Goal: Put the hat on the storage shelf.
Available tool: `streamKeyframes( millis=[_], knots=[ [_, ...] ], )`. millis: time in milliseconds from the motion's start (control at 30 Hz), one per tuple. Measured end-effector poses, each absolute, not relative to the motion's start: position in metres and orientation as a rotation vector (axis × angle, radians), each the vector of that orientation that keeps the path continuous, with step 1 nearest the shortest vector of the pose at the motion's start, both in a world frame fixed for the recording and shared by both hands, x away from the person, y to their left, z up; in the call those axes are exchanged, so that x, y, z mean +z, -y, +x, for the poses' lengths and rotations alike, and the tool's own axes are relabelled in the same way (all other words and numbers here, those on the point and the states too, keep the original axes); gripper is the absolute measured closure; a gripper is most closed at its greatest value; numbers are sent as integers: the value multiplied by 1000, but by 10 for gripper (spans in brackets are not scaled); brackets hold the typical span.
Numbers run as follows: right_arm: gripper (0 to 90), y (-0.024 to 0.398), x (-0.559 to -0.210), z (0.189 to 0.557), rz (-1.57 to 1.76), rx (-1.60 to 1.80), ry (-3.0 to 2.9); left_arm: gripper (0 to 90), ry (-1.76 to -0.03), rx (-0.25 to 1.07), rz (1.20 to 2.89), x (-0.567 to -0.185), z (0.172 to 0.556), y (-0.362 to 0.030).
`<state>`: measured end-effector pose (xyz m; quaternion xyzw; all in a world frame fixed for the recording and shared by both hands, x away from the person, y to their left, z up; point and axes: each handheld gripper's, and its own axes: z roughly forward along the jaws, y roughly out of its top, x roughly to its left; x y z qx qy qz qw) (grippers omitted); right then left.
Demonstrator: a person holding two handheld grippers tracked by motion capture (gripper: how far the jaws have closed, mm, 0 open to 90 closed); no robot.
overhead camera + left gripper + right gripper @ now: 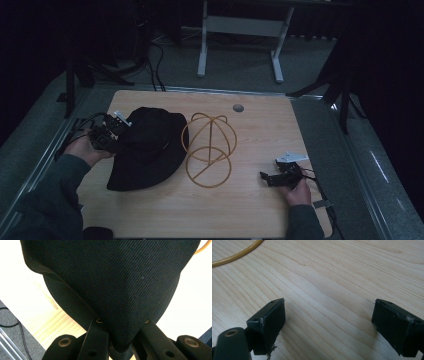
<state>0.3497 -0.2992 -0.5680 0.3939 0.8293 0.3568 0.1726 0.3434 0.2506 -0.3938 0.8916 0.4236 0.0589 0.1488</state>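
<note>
Left tongs [121, 340] clamped on the brim of the black bucket hat [147, 147] — hat on the counter [250, 210], just beside the yellow wire hat stand [209, 150]. Right tongs [328, 320] apart — low over bare wood.

The left hand [86, 148] came in from the seven o'clock corner of the high view, its dark-sleeved forearm angled up toward one o'clock. It held the left gripper [116, 131] at about nine o'clock on the table, pointing toward three o'clock. In the left gripper view, the two black jaws rose from six o'clock, drawn in and clamped on a fold of black fabric.

The right hand [298, 192] entered from five o'clock, its wrist low. The right gripper [265, 177] pointed toward nine o'clock, and in the right gripper view its jaws stood wide apart, with nothing between the pads [273, 321].
</note>
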Motion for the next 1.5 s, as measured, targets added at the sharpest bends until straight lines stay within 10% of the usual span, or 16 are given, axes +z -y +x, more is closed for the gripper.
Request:
streamKeyframes(
  millis=[1500],
  knots=[
    [116, 299, -568, 350, 1123, 1014, -2352, 872, -1149, 254, 2496, -353, 335, -272]
  ],
)
